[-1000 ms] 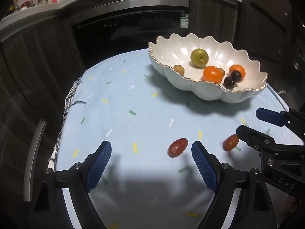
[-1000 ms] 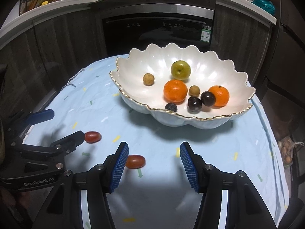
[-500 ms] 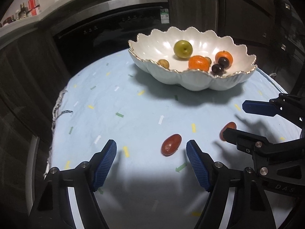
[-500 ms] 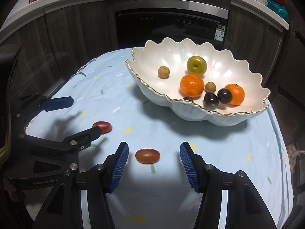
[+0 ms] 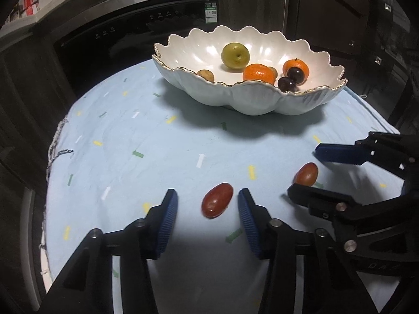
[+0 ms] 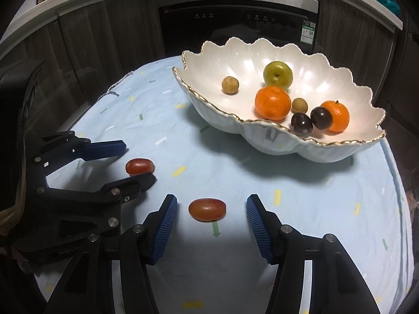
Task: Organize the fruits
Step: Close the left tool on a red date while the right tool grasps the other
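White bowl point(image 6: 275, 141) beyond — oven point(image 6: 235, 18) behind

A scalloped bowl point(image 6: 277, 141) is sitting on the tablecloth point(image 6: 183, 141) toward the far side of the table, in front of the oven point(image 6: 235, 23). Inside it, an apple point(image 6: 277, 73) is lying at the back, a large orange point(image 6: 273, 103) in front of it, a smaller orange point(image 6: 336, 116) to the right, and two plums point(image 6: 311, 121) touching each other between the oranges. Two longans point(image 6: 230, 85) are lying apart, one left of the apple, one just right of the large orange.

Nearer, on the cloth, two cherry tomatoes are lying well apart. The left tomato point(image 5: 217, 203) is sitting between the spread fingers of the left gripper point(image 5: 207, 209); the right tomato point(image 6: 207, 209) is sitting between the spread fingers of the right gripper point(image 6: 211, 213).
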Demonstrator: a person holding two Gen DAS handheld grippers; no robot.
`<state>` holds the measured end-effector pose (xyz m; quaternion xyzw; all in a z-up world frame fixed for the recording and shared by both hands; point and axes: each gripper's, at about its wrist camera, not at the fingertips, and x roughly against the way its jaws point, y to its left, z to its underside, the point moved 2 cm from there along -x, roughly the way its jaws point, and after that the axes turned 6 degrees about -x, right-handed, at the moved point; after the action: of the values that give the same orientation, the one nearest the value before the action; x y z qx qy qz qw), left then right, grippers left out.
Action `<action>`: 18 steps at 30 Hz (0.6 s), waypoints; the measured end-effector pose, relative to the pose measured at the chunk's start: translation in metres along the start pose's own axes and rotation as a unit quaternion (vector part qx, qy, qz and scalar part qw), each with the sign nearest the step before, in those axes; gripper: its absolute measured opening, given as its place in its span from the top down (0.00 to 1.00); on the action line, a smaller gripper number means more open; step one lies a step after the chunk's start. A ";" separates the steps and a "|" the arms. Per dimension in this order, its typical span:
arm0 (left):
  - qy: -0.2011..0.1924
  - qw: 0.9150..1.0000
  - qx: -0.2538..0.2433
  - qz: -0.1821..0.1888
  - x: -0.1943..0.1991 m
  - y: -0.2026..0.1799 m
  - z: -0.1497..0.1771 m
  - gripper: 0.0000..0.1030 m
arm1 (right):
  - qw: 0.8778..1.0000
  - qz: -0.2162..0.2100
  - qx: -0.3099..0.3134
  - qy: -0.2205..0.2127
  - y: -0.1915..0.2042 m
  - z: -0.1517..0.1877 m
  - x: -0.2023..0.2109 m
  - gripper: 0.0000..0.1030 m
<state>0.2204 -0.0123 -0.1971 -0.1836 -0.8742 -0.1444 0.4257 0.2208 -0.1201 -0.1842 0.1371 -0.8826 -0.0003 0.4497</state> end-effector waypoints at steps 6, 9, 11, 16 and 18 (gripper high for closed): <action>-0.004 1.000 -0.010 0.004 0.001 -0.005 0.001 0.74 | 1.000 -0.003 -0.003 0.002 -0.002 0.001 -0.002 0.61; -0.005 1.000 -0.010 -0.003 0.001 -0.004 0.000 0.78 | 1.000 0.001 0.003 0.001 0.000 0.002 -0.002 0.68; -0.005 1.000 -0.010 -0.006 0.001 -0.003 0.000 0.78 | 1.000 0.003 0.006 0.001 0.000 0.002 -0.002 0.71; -0.003 1.000 -0.007 -0.011 0.002 0.000 0.001 0.79 | 1.000 0.004 0.004 -0.001 -0.001 0.000 -0.001 0.71; -0.003 1.000 -0.004 -0.012 0.003 0.000 0.001 0.79 | 1.000 0.004 0.004 -0.005 -0.001 -0.001 0.002 0.71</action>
<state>0.2181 -0.0110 -0.1950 -0.1755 -0.8770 -0.1521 0.4206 0.2210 -0.1213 -0.1825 0.1353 -0.8852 0.0043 0.4450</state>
